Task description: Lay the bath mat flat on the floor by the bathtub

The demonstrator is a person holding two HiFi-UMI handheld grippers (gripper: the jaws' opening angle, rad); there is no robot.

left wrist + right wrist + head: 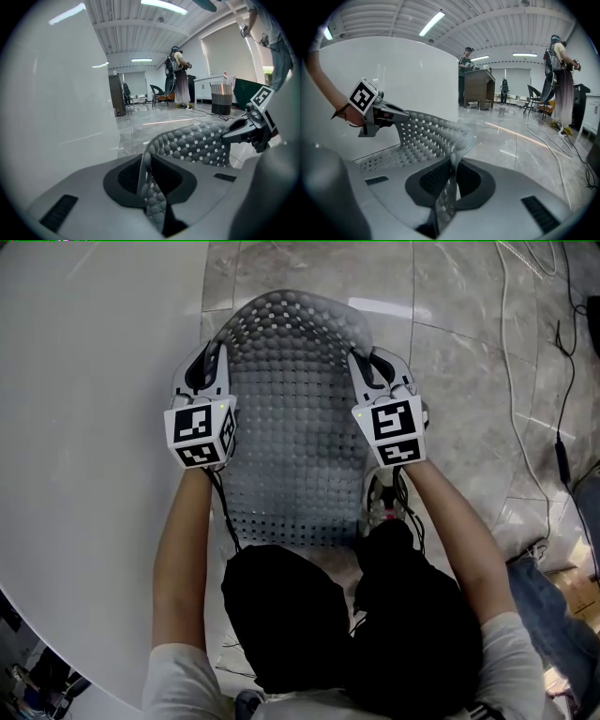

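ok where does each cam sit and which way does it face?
Head view: on the person's head, looking down at the bath mat beside the bathtub; forearms, legs, both grippers show.
Left gripper view: on the left gripper, looking along fingers shut on the mat.
Right gripper view: on the right gripper, same grip; left forearm shows.
Shared: both gripper views show mat and opposite gripper.

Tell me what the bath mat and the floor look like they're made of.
Bath mat: probably soft rubber or PVC; grey, semi-matte, studded with bumps, pierced by square holes, bending limply.
Floor: polished marble-look tile, judging by veining, grout lines and reflections.
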